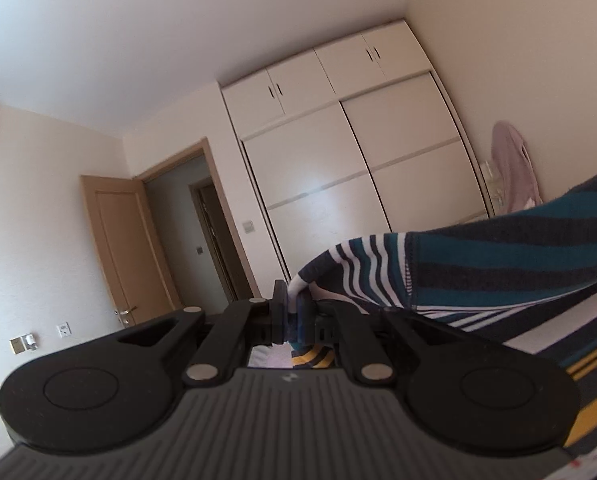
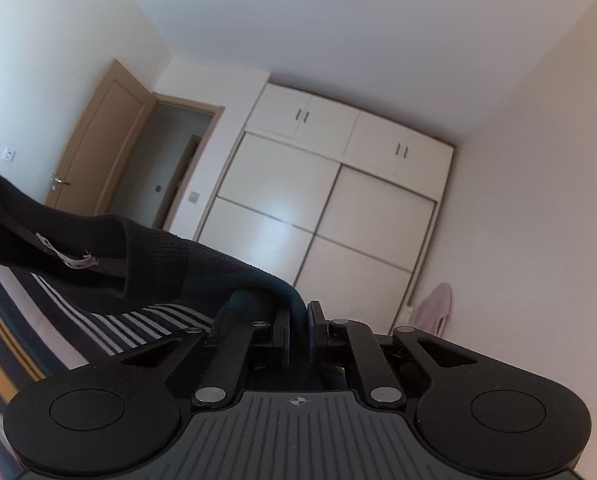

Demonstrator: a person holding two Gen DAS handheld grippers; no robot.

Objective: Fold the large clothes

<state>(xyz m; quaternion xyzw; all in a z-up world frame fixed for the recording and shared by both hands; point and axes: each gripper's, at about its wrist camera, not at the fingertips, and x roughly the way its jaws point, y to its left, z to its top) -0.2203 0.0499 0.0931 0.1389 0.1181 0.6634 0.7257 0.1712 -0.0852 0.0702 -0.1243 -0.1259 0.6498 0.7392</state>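
A large striped sweater (image 1: 478,264), navy, teal and white with yellow bands lower down, hangs lifted in the air. My left gripper (image 1: 294,312) is shut on a white-and-navy striped edge of it, and the cloth stretches away to the right. In the right wrist view the same sweater (image 2: 150,256) shows its dark neckline with a small white label, running in from the left. My right gripper (image 2: 298,320) is shut on a dark teal fold of it. Both cameras tilt upward toward the room, so the lower part of the garment is mostly hidden.
A white wardrobe (image 1: 338,152) with sliding doors fills the far wall, also in the right wrist view as the wardrobe (image 2: 330,200). A wooden door (image 1: 118,248) stands open at left. A pink garment (image 1: 514,168) hangs by the right wall.
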